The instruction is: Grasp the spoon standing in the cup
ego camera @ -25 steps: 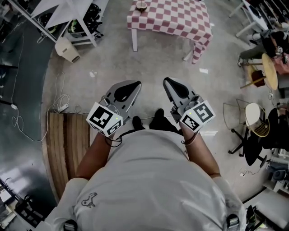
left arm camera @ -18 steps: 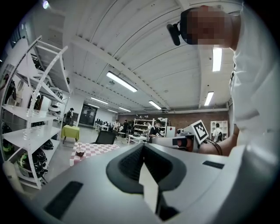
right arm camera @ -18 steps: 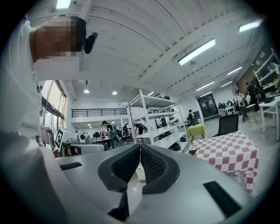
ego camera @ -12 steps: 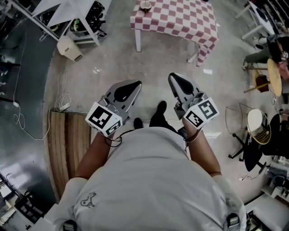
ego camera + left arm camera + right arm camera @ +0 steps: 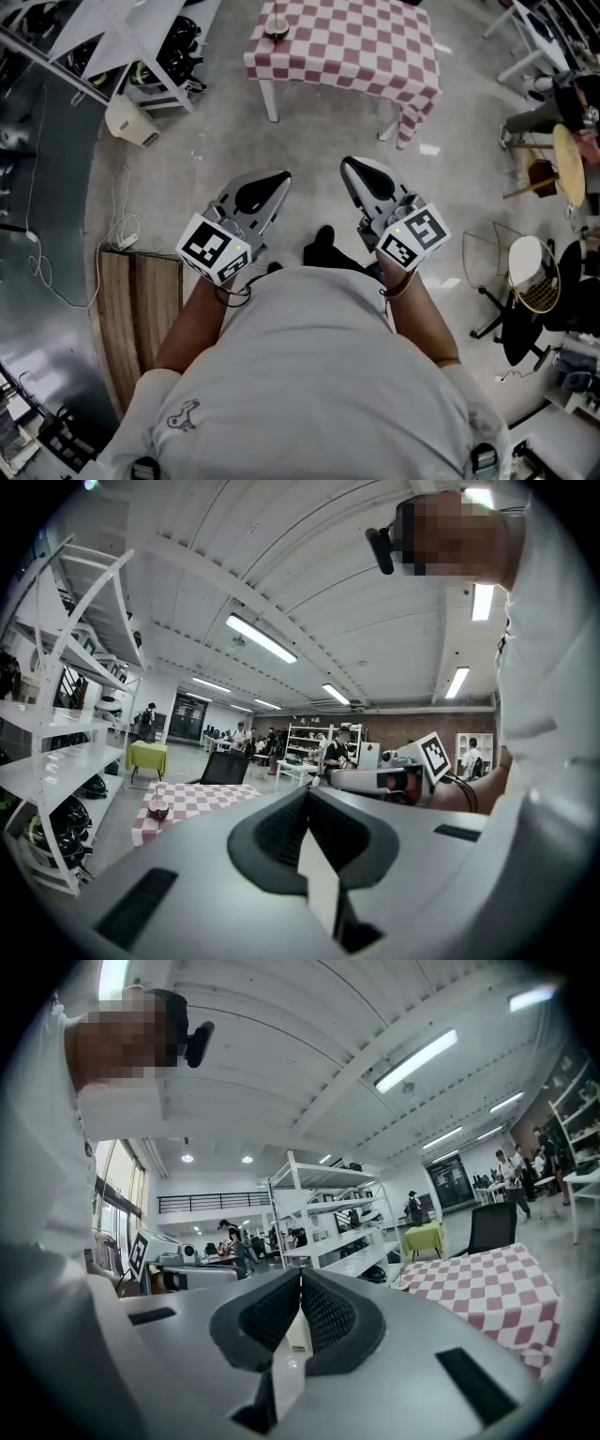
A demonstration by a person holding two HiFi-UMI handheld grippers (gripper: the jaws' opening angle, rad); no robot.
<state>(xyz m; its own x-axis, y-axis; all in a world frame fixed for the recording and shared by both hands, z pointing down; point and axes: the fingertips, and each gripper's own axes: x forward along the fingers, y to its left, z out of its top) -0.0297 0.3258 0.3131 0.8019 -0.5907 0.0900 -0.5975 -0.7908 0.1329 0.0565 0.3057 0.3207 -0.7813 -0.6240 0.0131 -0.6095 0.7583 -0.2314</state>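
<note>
While the left hand-held gripper (image 5: 284, 174) and right hand-held gripper (image 5: 346, 164) are held at the waist, the head view shows the cup (image 5: 275, 26) on the checked desk (image 5: 366, 47), well apart across bare concrete floor (image 5: 319, 131), with white shelving (image 5: 141, 42) to the left. In the left gripper view the jaws are together and empty, and the spoon (image 5: 157, 791) stands in the distant cup. In the right gripper view the jaws are likewise together, with the desk at the right.
</note>
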